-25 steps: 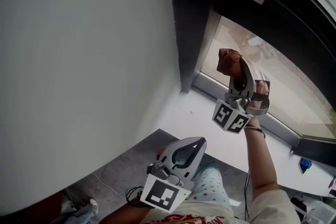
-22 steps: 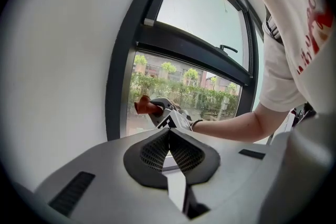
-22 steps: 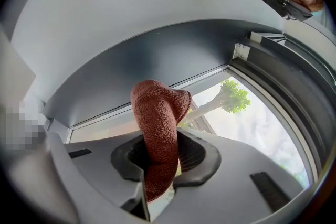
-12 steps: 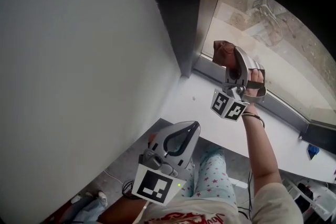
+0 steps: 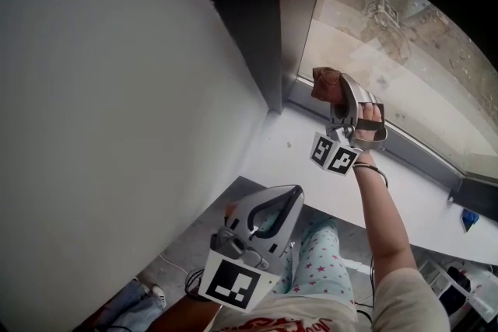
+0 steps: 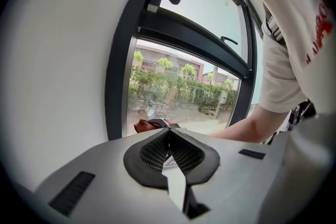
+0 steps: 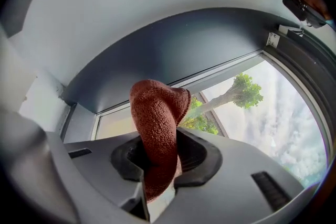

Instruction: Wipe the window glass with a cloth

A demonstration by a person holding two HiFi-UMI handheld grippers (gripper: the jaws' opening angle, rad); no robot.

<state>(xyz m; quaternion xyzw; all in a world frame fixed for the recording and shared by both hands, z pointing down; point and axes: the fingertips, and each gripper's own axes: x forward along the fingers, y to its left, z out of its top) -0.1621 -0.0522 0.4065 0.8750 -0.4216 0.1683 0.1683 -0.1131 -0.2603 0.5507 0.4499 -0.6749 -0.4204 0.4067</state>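
The right gripper (image 5: 345,93), clamped on the cloth (image 5: 325,83), should press it flat to the glass (image 5: 405,43) and sweep evenly; the left gripper (image 5: 286,197) hangs closed, empty.

Indoor room at ground level, beside large window; home or office cannot tell. Plain white wall (image 5: 117,89) at left. Dark window frame (image 5: 289,19), wide window glass (image 5: 389,50), white sill (image 5: 311,175) below. Grey floor (image 5: 210,229) near, cable (image 5: 190,281) lying on it. Beyond glass: parked bicycle (image 6: 155,108), hedge (image 6: 178,89), low building (image 6: 173,60), tree (image 7: 244,91).
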